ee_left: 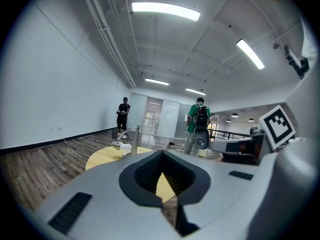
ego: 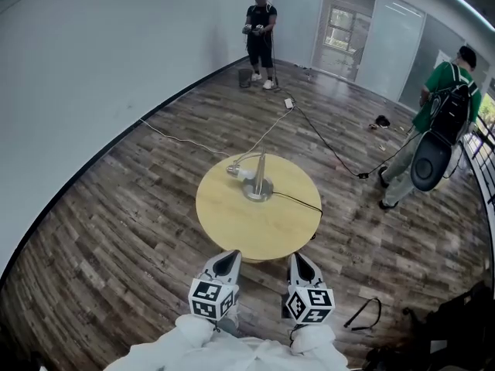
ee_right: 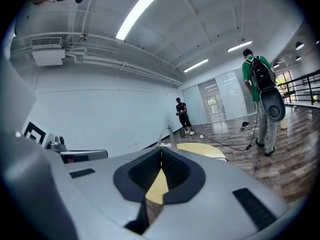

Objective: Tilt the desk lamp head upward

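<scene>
My left gripper (ego: 231,255) and my right gripper (ego: 298,256) sit side by side, both nearly level. In each gripper view the jaws are pressed together at the tips, and nothing is between them. My white sleeves (ego: 232,350) bunch up just behind the marker cubes.

Just ahead of my jaw tips is the near edge of a round table with a pale yellow wooden top (ego: 240,226). On its far half, ahead of me and between the lines of my two grippers, stands the silver metal desk lamp (ego: 258,182), well apart from both of them. It has an upright post on a round base. A thin curved arm carries the lamp head (ego: 235,171) to the left of the post, where it hangs low near the tabletop. A thin black cable (ego: 298,201) runs from the base across the top to my right.

Beyond the table is dark wood-plank floor (ego: 116,222). A person in a green shirt with a black backpack (ego: 442,107) stands far to my right. A person in black (ego: 261,35) stands by the far wall.
</scene>
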Tool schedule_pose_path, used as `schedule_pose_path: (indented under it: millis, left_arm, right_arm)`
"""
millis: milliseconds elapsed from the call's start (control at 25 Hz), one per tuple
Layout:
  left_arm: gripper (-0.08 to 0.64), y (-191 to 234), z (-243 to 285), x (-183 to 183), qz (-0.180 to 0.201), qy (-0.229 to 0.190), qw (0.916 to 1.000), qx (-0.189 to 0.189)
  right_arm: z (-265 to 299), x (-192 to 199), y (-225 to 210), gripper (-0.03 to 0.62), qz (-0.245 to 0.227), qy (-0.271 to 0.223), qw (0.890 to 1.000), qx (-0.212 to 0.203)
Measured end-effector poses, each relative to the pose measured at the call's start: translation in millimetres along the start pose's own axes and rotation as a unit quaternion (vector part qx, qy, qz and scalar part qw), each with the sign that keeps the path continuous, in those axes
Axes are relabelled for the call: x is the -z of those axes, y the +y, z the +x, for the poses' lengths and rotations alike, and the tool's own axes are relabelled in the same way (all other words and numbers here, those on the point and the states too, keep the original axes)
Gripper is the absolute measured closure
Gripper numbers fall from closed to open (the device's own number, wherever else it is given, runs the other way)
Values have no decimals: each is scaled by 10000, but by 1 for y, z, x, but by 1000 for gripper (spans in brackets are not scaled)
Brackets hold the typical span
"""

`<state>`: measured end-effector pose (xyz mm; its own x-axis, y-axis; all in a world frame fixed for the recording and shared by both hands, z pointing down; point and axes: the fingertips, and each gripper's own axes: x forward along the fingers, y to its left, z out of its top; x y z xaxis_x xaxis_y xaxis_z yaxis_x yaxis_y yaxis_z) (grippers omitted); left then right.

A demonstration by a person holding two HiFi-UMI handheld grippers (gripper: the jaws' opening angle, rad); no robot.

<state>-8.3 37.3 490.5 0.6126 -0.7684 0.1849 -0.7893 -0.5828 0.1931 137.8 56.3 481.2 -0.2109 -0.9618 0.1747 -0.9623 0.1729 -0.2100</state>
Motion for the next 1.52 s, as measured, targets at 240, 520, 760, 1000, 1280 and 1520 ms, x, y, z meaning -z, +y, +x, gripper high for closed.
schedule_pose_path:
  millis: [240,520,760,1000,1280,1520]
  left_arm:
    - [558,25,30,-12,-9,38,10000,-16]
    - [558,58,66,-21,15,144,9999,-13]
    - [558,94,98,-35,56,190,9998,-23]
    - [558,124,130,-46,119,242,9996,21]
    - [558,150,161,-55,145,258,9995,126]
    - [558,156,177,-57,63,265,9994,196]
  right_arm:
    - [38,-7,-8,580,35,64,10000,22]
    - [89,-14,-14,578,91,77,9999,45]
    - [139,-20,-14,578,159,127,9998,41]
    - [183,-29,-16,578,184,102,9998,58]
    - [219,-34,-19,578,191,116,9996,142]
    - [230,-35,-25,580,172,163,9995,228]
